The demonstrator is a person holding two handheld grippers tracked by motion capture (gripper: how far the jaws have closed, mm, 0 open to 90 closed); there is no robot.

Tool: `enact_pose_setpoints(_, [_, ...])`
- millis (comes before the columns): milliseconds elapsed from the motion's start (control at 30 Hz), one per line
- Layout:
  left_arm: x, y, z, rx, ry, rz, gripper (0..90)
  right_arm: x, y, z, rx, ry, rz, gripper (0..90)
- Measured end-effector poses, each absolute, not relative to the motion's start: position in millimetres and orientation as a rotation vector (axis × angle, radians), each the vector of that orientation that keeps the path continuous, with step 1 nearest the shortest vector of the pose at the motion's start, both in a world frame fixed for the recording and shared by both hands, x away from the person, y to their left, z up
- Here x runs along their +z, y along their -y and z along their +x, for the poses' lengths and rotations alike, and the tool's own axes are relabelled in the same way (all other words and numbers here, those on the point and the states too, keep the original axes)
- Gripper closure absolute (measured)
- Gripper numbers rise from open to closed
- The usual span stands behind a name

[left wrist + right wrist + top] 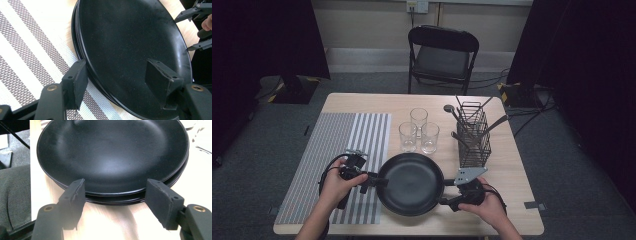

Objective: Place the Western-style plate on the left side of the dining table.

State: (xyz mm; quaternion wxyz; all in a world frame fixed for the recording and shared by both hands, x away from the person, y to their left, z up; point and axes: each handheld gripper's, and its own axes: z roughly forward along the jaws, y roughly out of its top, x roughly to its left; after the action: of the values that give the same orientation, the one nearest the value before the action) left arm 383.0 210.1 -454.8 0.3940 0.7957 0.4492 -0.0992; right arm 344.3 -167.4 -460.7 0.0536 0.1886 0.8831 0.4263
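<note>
Black plates (412, 183), glossy, shallow, stacked, are sitting at the table's (507, 175) near edge, partly overlapping the striped mat (337, 150). Glasses (419, 131) and a wire caddy (473, 135) are standing beyond the plates; a chair (442, 55) is waiting past the table. Left gripper (379, 181) and right gripper (443, 192) are standing wide, flanking the plates' rims.

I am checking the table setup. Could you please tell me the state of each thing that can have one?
Black plates: stacked, partly on the placemat.
Left gripper: open, jaws astride the stack's rim.
Right gripper: open at the stack's opposite rim.
Glasses: three, upright, empty.
Wire caddy: upright, holding utensils.
Striped placemat: flat.
Folding chair: unfolded, unoccupied.
</note>
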Motion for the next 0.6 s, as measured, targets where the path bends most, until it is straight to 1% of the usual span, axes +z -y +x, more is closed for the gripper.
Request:
enact_pose_setpoints(267, [-454.1,-209.0,382.7,-0.25,-1.163,2.014,35.5,-460.6,167.2,344.1,1.289,-2.684,0.57,32.3])
enact_pose_setpoints(367, [-453.5,-207.9,382.4,-0.24,-1.18,2.015,36.8,-460.8,166.9,343.7,1.29,-2.68,0.572,31.7])
enact_pose_setpoints(600, [-453.8,-209.4,383.1,-0.261,-1.223,1.984,39.6,-461.7,167.1,343.7,1.297,-2.676,0.569,31.6])
